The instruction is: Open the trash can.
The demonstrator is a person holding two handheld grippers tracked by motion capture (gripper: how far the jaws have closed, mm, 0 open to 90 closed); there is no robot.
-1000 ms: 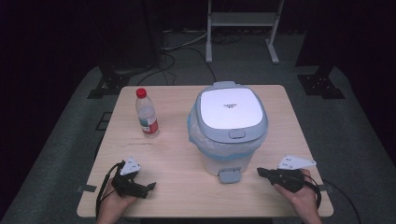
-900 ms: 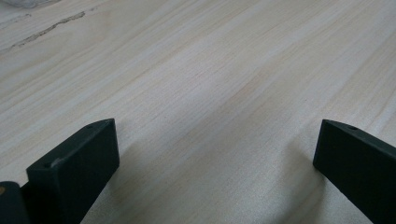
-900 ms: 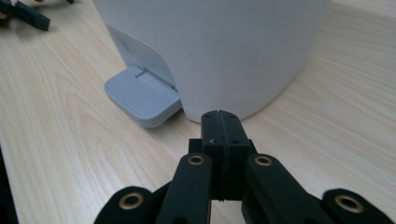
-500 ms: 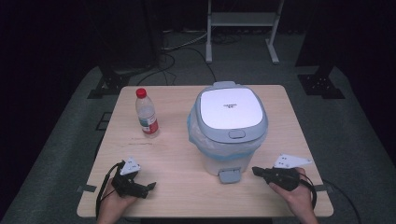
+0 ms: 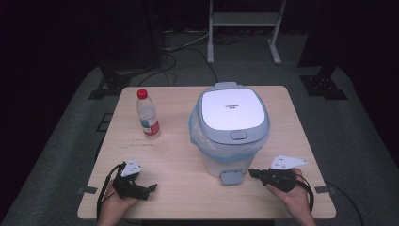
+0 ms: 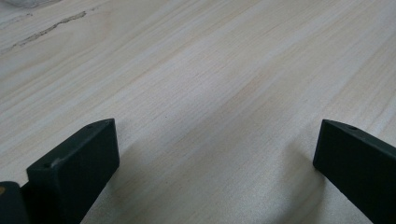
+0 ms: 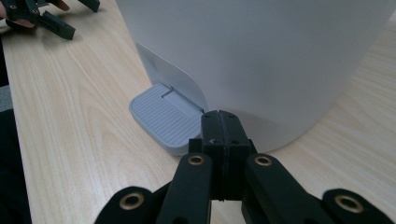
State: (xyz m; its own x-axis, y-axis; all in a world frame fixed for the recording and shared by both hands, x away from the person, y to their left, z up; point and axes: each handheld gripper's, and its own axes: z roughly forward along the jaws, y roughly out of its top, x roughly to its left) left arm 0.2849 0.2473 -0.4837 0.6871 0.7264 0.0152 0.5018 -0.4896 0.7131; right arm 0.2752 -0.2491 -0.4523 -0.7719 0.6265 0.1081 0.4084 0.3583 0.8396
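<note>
One wooden tabletop carries one white pedal bin with one grey foot pedal and one blue bin liner at its rim. One plastic water bottle with one red cap stands beside it. Two tongs are there: the left tongs and the right tongs.
</note>
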